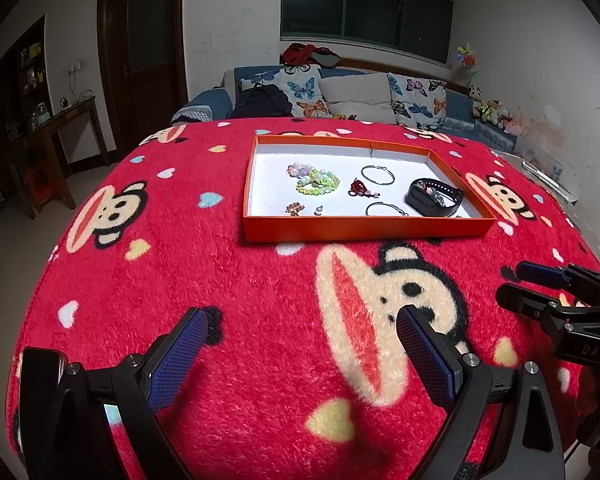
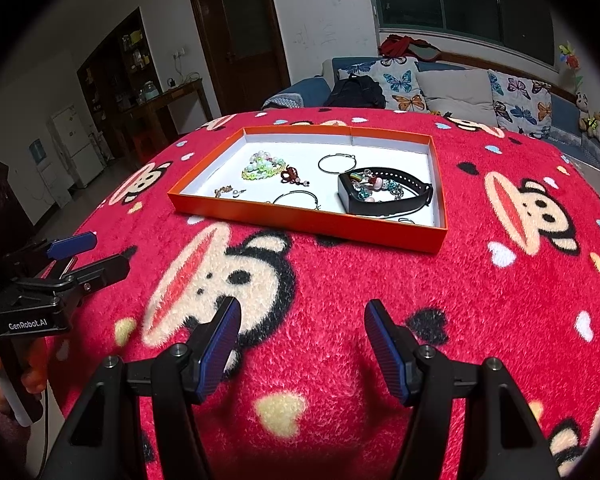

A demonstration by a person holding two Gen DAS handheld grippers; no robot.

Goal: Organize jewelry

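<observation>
1. Tray point(image 1: 360, 230): shallow orange box with a white floor, flat on a red cartoon-print blanket point(image 1: 220, 280), well ahead of both grippers

2. Bead bracelets point(image 1: 314, 176): pastel and green strands heaped together, touching, at the tray's far left

3. Red charm point(image 1: 358, 187): small knotted piece near the tray's middle, apart from the beads

4. Hoops: two thin wire rings, one at the back point(image 1: 377, 174), one nearer the front wall point(image 1: 384, 209), apart from each other

5. Black band point(image 1: 434, 199): wrist strap on its side at the tray's right, with a beaded piece point(image 2: 374, 188) lying inside its loop

6. Small items point(image 1: 306, 210): a brownish cluster and a pearl-like stud near the front left; details too small to tell

7. Left gripper point(image 1: 302, 334): released, nothing between its pads, hovering low over the blanket, well short of the tray

8. Right gripper point(image 2: 302, 320): likewise spread and carrying nothing, beside the left one, aimed at the tray

9. Stage, as judged: all jewelry seen lies inside the tray and none on the blanket. This fits either pieces already gathered in, or a loose mix awaiting sorting by kind; the pictures do not settle which

10. Handling note: any pick here would call for a fine pinch, since the hoops are thin and flat on the floor and the beaded piece sits tangled within the band
</observation>
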